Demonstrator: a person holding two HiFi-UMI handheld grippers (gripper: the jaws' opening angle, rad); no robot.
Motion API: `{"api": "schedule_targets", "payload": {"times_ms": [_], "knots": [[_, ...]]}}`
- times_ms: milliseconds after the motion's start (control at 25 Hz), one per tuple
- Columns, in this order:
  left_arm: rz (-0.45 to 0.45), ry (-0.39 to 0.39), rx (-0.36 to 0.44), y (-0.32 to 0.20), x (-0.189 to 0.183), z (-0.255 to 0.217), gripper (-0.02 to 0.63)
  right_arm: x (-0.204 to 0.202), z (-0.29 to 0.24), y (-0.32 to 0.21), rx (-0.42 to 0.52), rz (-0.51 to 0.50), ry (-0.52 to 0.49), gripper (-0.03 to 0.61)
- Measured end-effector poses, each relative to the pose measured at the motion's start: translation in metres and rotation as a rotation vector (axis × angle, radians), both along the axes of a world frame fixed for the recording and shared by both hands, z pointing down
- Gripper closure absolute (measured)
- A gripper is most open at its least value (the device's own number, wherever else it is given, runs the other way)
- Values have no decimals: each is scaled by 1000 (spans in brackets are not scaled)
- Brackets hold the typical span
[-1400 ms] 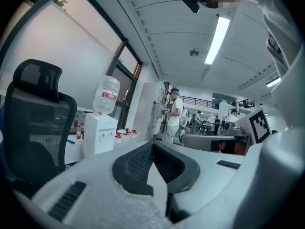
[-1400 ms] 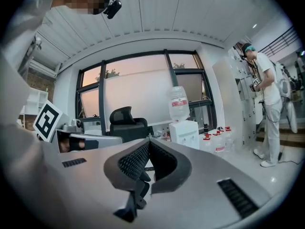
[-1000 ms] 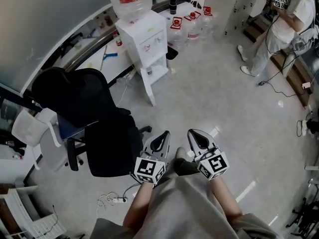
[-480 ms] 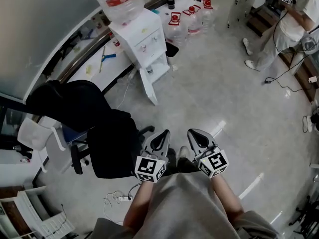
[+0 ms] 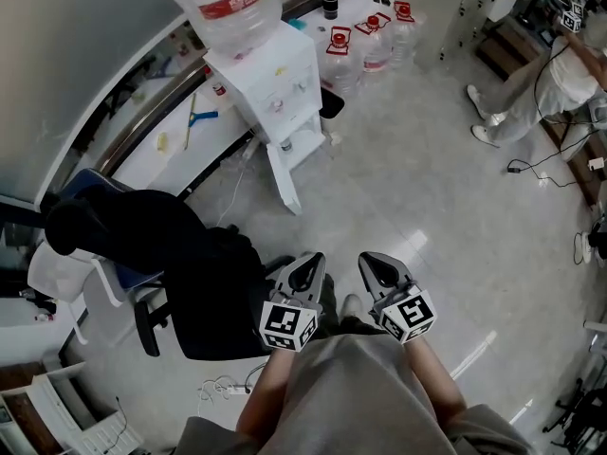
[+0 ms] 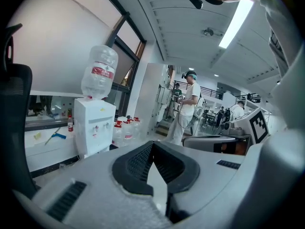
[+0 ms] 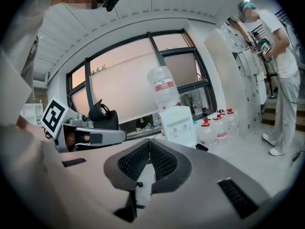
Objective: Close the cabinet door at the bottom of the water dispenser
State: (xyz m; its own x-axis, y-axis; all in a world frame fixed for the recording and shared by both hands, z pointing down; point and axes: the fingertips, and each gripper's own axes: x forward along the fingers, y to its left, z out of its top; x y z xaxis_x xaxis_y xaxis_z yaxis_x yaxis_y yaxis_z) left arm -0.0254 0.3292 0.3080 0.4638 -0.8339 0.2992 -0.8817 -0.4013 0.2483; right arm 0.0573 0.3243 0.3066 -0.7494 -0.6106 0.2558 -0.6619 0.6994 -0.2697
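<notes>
Both grippers have come closer to the water dispenser [image 5: 270,79] since a second ago, and the black office chair [image 5: 171,254] has slid to the lower left of the head view. Dispenser cabinet door [image 5: 284,176] hangs open at the dispenser's foot, a white panel swung out over the grey floor [image 5: 427,188] toward the wearer. A big clear bottle [image 5: 232,3] sits upside down on top of the dispenser. Spare water jugs [image 5: 370,50] with red caps stand just beside the dispenser, on its far right. A blue tool [image 5: 199,118] lies on the white ledge left of the dispenser. Left gripper [image 5: 311,260] has its jaw tips pressed together, nothing between them, well apart from the door. Right gripper [image 5: 368,260] likewise, tips meeting, empty, just beside the left one. A person in white [image 5: 541,83] stands far right of the dispenser.
</notes>
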Motion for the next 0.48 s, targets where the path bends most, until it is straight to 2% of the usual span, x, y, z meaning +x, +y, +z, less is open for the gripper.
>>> {"api": "schedule_targets", "payload": {"times_ms": [480], "knots": [[-22, 61, -106, -111, -83, 47, 606, -89, 36, -113, -94, -9, 27, 568]]}}
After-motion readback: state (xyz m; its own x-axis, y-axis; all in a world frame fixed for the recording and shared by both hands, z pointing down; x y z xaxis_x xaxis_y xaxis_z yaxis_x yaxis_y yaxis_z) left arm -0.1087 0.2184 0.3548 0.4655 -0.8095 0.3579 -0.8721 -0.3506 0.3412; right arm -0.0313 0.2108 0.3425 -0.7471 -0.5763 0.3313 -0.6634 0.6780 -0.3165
